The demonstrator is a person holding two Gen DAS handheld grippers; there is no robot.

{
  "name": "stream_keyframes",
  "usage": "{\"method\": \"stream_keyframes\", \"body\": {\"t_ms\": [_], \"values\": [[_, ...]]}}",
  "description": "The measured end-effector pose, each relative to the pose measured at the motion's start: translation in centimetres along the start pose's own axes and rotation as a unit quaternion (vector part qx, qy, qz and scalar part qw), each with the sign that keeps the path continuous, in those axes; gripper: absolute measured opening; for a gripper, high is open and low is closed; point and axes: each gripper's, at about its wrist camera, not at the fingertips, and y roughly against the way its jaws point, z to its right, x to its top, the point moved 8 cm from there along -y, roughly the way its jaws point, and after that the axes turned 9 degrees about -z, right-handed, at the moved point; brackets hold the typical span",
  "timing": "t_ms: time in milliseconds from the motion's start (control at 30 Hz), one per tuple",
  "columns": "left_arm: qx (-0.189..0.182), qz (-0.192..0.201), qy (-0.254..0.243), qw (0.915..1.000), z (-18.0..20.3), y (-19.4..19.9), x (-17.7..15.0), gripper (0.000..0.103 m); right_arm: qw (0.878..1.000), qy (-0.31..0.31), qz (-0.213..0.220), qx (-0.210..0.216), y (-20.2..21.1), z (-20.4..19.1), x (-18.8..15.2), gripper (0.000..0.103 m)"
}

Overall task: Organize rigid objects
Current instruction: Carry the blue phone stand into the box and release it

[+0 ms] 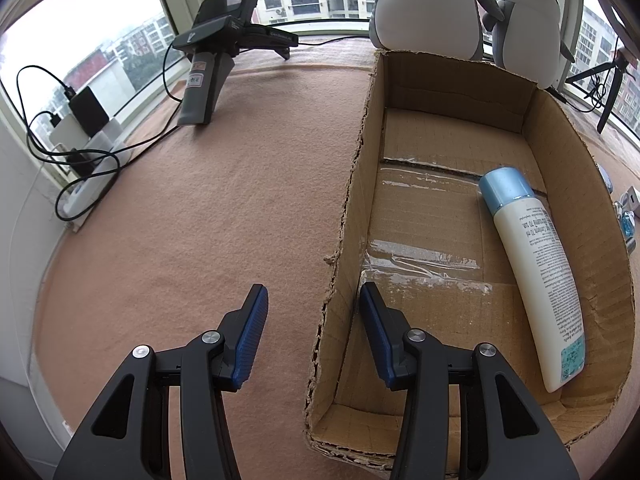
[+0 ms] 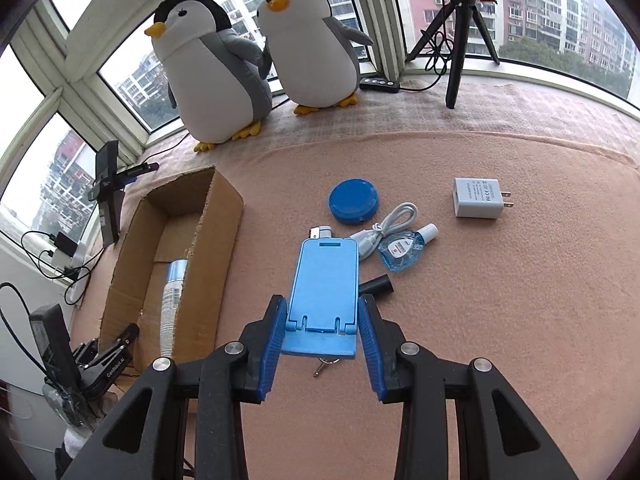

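My right gripper (image 2: 323, 299) is shut on a light blue phone stand (image 2: 324, 276), held by its sides above the pink cloth. Beyond the stand lie a lighter (image 2: 320, 232), a blue round case (image 2: 353, 201), a white cable (image 2: 384, 228), a small blue sanitizer bottle (image 2: 402, 249), a white charger (image 2: 478, 197) and a black cylinder (image 2: 376, 285). A key (image 2: 324, 366) shows under the stand. My left gripper (image 1: 314, 292) is open, with the left wall of the cardboard box (image 1: 360, 160) in its gap and untouched. A white lotion bottle (image 1: 536, 280) lies in the box.
Two plush penguins (image 2: 212, 80) stand at the window behind the box (image 2: 192, 240). A black tripod (image 2: 460, 40) stands at the back right. A black device on a stand (image 1: 216, 40) and chargers with cables (image 1: 80, 140) sit to the left of the box.
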Motion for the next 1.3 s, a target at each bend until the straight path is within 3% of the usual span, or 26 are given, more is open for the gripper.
{"method": "stream_keyframes", "body": {"t_ms": [267, 533, 967, 1033, 1100, 1300], "values": [[-0.002, 0.000, 0.001, 1.0000, 0.1, 0.0, 0.0, 0.046, 0.997, 0.072, 0.000, 0.034, -1.1, -8.0, 1.6, 0.033], [-0.005, 0.000, 0.004, 1.0000, 0.2, 0.0, -0.1, 0.046, 0.990, 0.133, -0.021, 0.034, -4.4, -13.8, 1.5, 0.033], [-0.007, 0.000, 0.006, 1.0000, 0.1, 0.0, -0.1, 0.046, 0.982, 0.180, -0.035, 0.041, -6.4, -17.2, 0.7, 0.034], [-0.007, 0.000, 0.006, 1.0000, 0.1, 0.0, -0.1, 0.046, 0.981, 0.186, -0.028, 0.038, -6.1, -17.4, 0.7, 0.050], [-0.007, 0.000, 0.006, 1.0000, 0.1, 0.0, -0.1, 0.046, 0.982, 0.186, -0.017, 0.033, -5.8, -17.3, 0.8, 0.057], [-0.007, 0.000, 0.006, 1.0000, 0.1, 0.0, -0.1, 0.046, 0.983, 0.184, -0.008, 0.018, -5.3, -16.6, 1.2, 0.057]]}}
